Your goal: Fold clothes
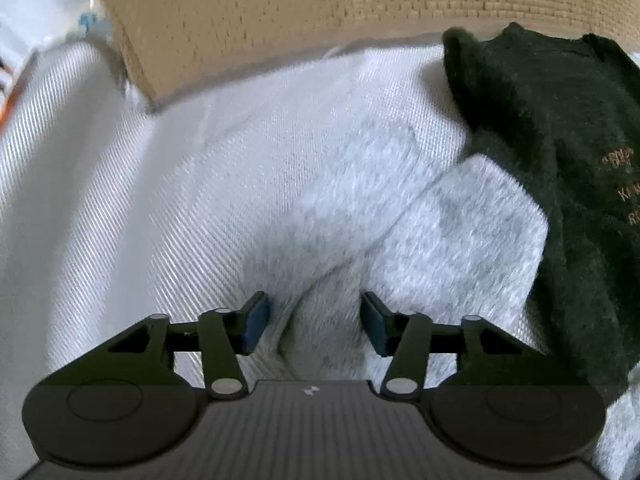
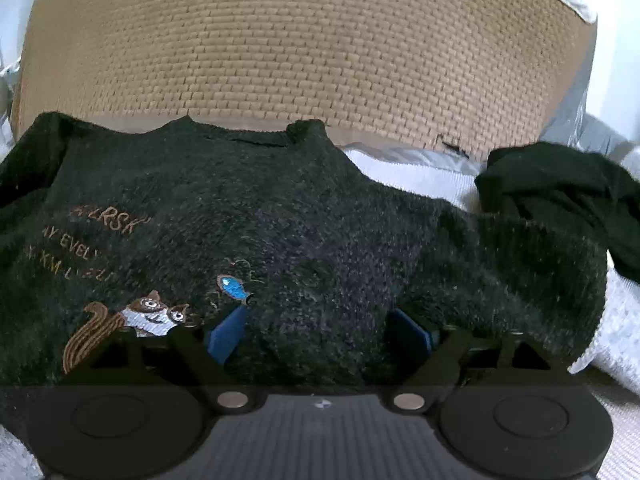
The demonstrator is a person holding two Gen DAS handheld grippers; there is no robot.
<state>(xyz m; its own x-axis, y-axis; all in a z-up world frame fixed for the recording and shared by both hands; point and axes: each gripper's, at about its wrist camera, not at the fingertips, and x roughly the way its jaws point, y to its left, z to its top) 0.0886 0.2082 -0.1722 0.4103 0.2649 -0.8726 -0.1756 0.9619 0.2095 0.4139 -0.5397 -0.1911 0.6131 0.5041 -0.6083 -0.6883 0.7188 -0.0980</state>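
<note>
Fuzzy dark-green knit sweater (image 2: 304, 216) w/ crew neck lies spread front-up on the white twill bed sheet (image 1: 120, 184), neck toward the tan woven headboard (image 2: 304, 56); in the left wrist view its edge lies over a pale grey fleecy garment (image 1: 452, 236) beside it; a crumpled black cloth (image 2: 560, 188) sits at its far right side, touching or just beside, can't tell which.

Right gripper (image 2: 320, 328) hovers low over the sweater's lower chest, jaws spread wide, nothing pinched; pile bulges up between the blue pads (image 2: 226, 332). Left gripper (image 1: 314, 320) is over the grey fleece, jaws apart w/ a fabric ridge rising between them; pads don't look pressed on it, so prob. no grip; view is blurred.

Handling, as a guess: sweater is soft, limp, fairly thick; will sag and drape, not slip; pile gives good friction. Best hold is at a hem corner, shoulder seam or sleeve edge, pinching both layers; a mid-panel pinch would only bunch it.

Writing: tan embroidered lines on chest, partly legible "…LRSK", "…AY EVEL…", "…XM L…"; rest unreadable. Below it an embroidered brown squirrel-like animal (image 2: 132, 320) and a blue fish (image 2: 234, 286). No brand label seen.
</note>
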